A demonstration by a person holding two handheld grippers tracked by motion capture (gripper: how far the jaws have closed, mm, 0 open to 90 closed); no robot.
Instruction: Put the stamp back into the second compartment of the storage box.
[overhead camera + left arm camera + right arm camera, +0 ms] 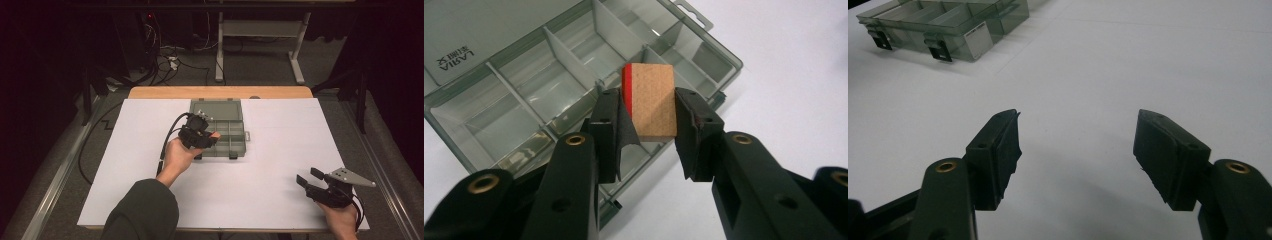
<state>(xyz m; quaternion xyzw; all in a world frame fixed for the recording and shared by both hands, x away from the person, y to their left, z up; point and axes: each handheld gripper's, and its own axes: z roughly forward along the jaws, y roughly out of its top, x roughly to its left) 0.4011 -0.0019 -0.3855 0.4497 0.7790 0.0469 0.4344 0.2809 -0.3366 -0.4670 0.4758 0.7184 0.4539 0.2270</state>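
Note:
A clear grey compartment box (230, 132) lies open on the white table sheet (280, 150), its lid folded back toward the far side. My left gripper (199, 131) hovers over the box's left compartments. Its jaws are shut on a small wooden block (651, 102) with one red side face, held above the dividers of the box (514, 100). My right gripper (311, 179) rests near the table's front right corner, open with nothing between its fingers (998, 150). The box's latched front edge (948, 40) lies far off in the right gripper view.
A wooden table edge (220, 92) shows beyond the sheet. Behind it stand a white desk frame (260, 40) and tangled cables (165, 60) on the floor. A black cable (167, 140) trails from the left gripper across the sheet.

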